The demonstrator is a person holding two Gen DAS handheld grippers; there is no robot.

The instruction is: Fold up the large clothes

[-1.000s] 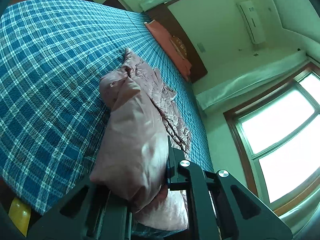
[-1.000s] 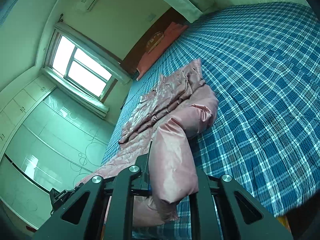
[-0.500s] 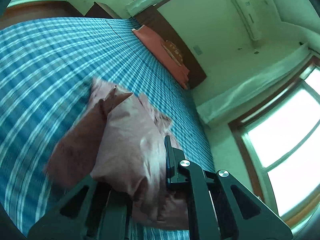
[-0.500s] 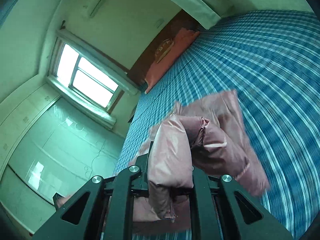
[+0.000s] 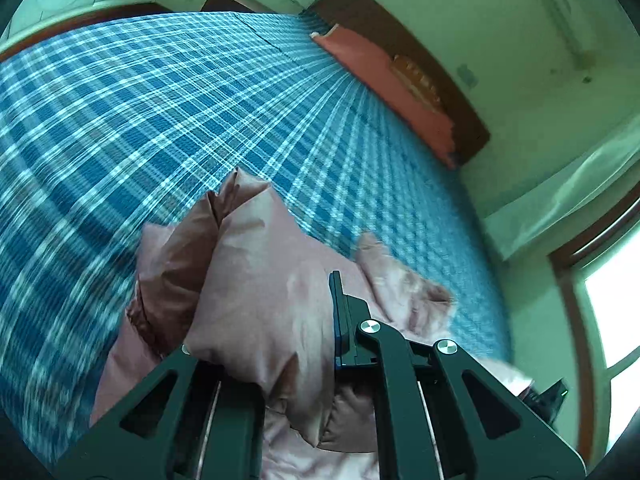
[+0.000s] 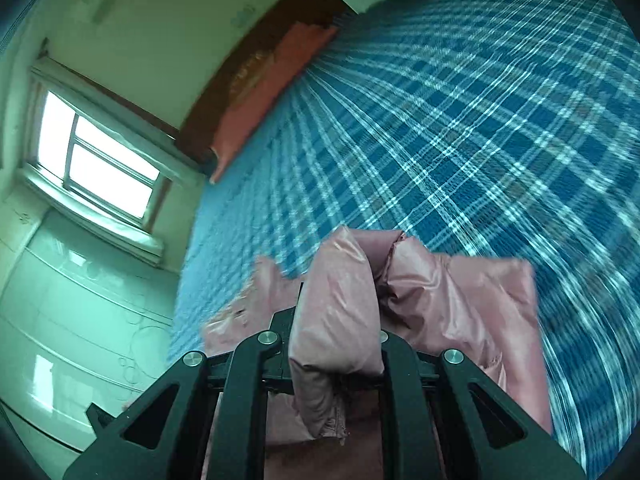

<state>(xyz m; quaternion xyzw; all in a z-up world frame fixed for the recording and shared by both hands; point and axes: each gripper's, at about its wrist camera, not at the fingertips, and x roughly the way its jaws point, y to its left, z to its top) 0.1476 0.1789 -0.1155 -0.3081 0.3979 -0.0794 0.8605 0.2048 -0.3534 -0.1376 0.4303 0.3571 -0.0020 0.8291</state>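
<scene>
my left gripper point(image 5: 276, 344) is clamped on a puffy fold of the pink padded jacket point(image 5: 256, 280), and my right gripper point(image 6: 338, 344) is pinched tight on another thick fold of the same jacket point(image 6: 340, 300). the jacket hangs bunched between my two pairs of fingers, close in front of both cameras, with its loose parts trailing over the blue plaid bedspread point(image 5: 160, 120). a red pillow point(image 5: 384, 84) lies at the far end against the dark headboard point(image 5: 440, 72), near a window point(image 6: 96, 164).

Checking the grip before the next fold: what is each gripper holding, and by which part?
Both hold the pink padded jacket: the left gripper and the right gripper each pinch a bunched puffy fold. Which part of the garment cannot be told.
</scene>
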